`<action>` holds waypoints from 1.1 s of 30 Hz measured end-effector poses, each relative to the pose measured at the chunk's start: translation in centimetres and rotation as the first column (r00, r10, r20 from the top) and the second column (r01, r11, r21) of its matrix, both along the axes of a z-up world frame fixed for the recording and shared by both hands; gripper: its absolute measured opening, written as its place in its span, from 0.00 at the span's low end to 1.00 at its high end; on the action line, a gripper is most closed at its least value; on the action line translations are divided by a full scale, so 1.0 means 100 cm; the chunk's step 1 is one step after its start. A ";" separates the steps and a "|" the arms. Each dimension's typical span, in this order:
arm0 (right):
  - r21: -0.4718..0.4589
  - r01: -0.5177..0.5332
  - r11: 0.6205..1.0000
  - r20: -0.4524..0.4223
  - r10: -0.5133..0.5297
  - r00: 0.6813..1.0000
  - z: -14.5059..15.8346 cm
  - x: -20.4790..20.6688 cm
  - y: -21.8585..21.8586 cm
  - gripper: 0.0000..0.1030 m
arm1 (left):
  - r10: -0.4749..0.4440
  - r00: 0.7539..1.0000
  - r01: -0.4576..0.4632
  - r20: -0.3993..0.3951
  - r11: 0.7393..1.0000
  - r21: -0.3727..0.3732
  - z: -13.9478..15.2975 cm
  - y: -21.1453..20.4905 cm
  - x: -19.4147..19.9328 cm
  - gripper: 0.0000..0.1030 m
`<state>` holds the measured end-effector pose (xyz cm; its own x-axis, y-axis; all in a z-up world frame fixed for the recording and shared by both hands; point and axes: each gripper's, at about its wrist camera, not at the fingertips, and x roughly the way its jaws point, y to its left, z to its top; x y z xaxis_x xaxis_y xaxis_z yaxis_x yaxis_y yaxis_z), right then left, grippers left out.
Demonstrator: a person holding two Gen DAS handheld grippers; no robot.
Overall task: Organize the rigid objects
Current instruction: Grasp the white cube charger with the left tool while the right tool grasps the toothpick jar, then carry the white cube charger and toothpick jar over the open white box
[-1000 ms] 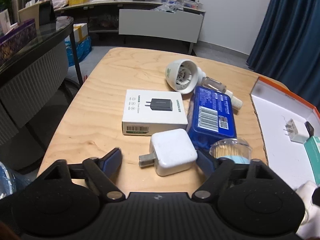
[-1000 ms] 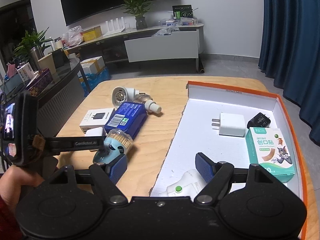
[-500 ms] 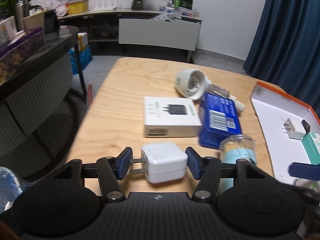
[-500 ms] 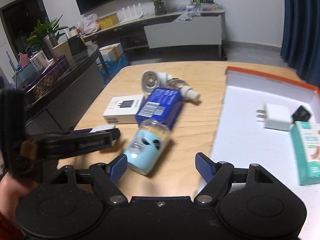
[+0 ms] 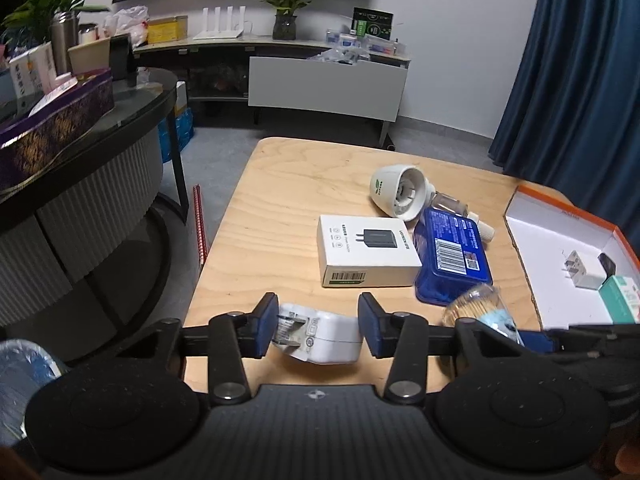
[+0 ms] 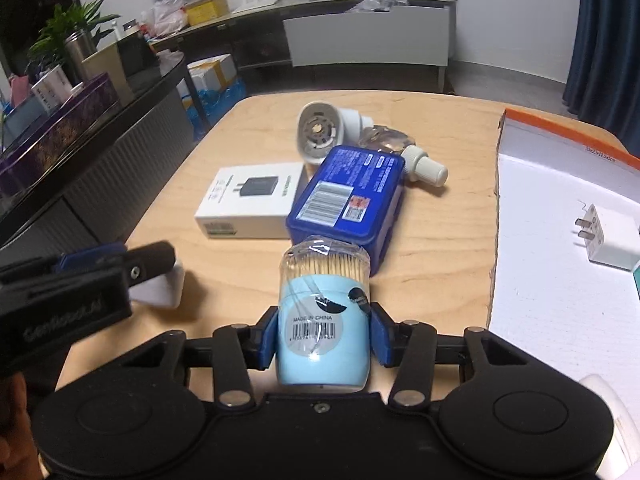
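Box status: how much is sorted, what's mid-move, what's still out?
Done: a white charger, a black adapter and a teal carton lie in the orange box. In hand: the left gripper clamps a white plug; the right gripper clamps the toothpick jar. Left on the table: white carton, blue case, white bulb-like part, clear bottle.

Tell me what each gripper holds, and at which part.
Left gripper: white charger, pads at its pronged end and back. Right gripper: toothpick jar, across its blue lower body.
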<state>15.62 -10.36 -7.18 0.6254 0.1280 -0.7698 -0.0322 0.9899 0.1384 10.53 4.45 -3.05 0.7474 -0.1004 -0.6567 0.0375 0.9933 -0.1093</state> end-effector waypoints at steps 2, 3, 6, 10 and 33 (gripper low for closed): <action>-0.019 -0.005 1.000 0.001 0.005 1.000 0.001 -0.005 0.000 0.55 | -0.015 1.000 0.015 -0.010 1.000 -0.013 -0.003 0.001 -0.001 0.48; -0.024 -0.007 1.000 -0.001 0.007 1.000 0.001 -0.008 -0.001 0.55 | -0.020 1.000 0.019 -0.018 1.000 -0.020 -0.006 0.002 -0.002 0.49; -0.025 -0.020 0.999 0.006 0.020 1.000 0.004 -0.017 -0.003 0.55 | -0.006 1.000 0.005 -0.029 1.000 -0.026 -0.016 0.005 -0.007 0.65; -0.012 -0.021 1.000 0.019 0.021 1.000 0.010 -0.027 -0.008 0.55 | -0.028 0.999 0.027 -0.024 0.999 -0.032 -0.023 0.008 -0.016 0.75; 0.008 -0.021 1.000 0.111 0.020 0.994 0.043 -0.058 -0.019 0.55 | -0.108 0.992 0.106 0.069 0.994 0.028 -0.008 -0.014 -0.036 0.57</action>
